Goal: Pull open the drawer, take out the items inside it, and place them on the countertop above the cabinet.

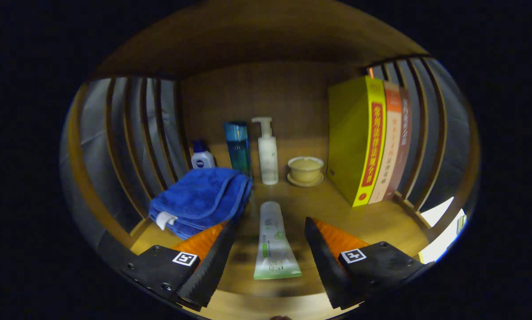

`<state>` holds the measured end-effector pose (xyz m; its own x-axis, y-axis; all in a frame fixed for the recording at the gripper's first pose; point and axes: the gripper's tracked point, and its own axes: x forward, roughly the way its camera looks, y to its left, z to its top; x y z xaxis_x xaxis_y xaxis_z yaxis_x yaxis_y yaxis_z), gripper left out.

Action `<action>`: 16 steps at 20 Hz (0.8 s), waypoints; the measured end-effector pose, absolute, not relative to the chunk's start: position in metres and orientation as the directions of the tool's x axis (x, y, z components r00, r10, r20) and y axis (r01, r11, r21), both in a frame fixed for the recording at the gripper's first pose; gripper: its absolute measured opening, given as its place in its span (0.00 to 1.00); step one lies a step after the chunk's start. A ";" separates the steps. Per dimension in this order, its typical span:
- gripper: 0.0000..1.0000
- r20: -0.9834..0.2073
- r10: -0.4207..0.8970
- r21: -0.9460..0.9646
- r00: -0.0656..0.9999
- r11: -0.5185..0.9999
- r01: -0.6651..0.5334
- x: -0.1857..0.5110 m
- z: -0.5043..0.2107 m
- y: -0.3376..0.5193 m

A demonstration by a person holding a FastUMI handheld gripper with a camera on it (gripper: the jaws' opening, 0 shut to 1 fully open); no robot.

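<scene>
Fig.: gripper (pixel 266 249) w/ fingers spread wide, gripping nothing, straddling a white-green tube (pixel 274 242) that is lying flat on the wooden tabletop (pixel 337 213), crimped end toward the camera. The tube is sitting between the fingers w/ clear gaps both sides, so probably just set down or about to be taken; cannot tell which. Folded blue towel (pixel 201 200) is lying just left of the left finger. Beyond: small blue-capped bottle (pixel 202 156), tall blue bottle (pixel 238 146), white pump bottle (pixel 268 151), lidded bowl (pixel 305 170), all upright along the back wall, leaving the front free. Books (pixel 368 140) are standing on the right against the slatted side.
</scene>
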<state>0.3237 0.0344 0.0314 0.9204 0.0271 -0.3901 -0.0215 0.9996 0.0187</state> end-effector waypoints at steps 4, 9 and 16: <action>1.00 -0.279 0.041 -0.035 0.959 0.998 -0.052 0.272 0.081 0.040; 1.00 -0.199 0.059 -0.097 0.978 0.992 -0.080 0.205 0.094 0.047; 0.99 -0.084 0.026 -0.086 0.996 0.996 -0.033 0.138 0.093 0.029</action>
<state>0.1377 0.0287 0.0933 0.9962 0.0258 -0.0835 -0.0330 0.9958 -0.0855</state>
